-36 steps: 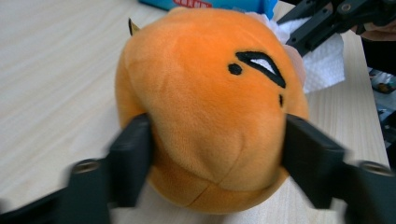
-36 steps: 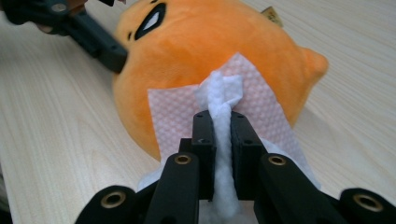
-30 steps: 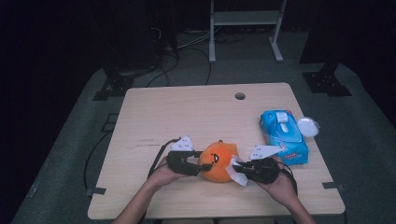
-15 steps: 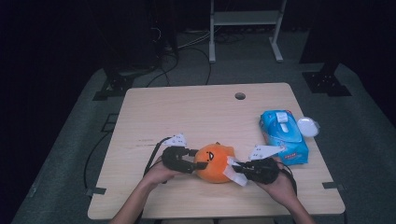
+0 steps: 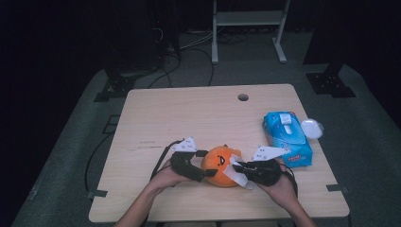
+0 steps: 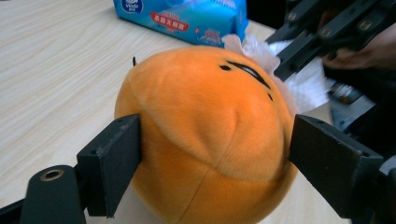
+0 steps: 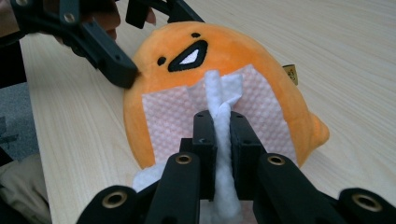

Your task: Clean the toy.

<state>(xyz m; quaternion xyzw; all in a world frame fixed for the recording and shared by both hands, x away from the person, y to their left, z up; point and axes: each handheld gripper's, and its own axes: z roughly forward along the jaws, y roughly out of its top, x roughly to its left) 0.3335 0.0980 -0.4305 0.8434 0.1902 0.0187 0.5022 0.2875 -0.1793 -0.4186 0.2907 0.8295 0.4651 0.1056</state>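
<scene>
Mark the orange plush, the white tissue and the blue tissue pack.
orange plush (image 6: 205,135), left gripper view, middle of its back.
white tissue (image 7: 173,112), right gripper view, flat sheet lying on the plush's front.
blue tissue pack (image 5: 286,137), high view, top face of the pack.

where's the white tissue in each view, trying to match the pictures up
High view: the white tissue lies against the orange plush toy, low centre, pinched by the right gripper.
Left gripper view: upper right, peeking out behind the toy.
Right gripper view: centre, draped over the toy's front, a fold clamped between the fingers.
Shared landmark: the plush toy's black face.
</scene>
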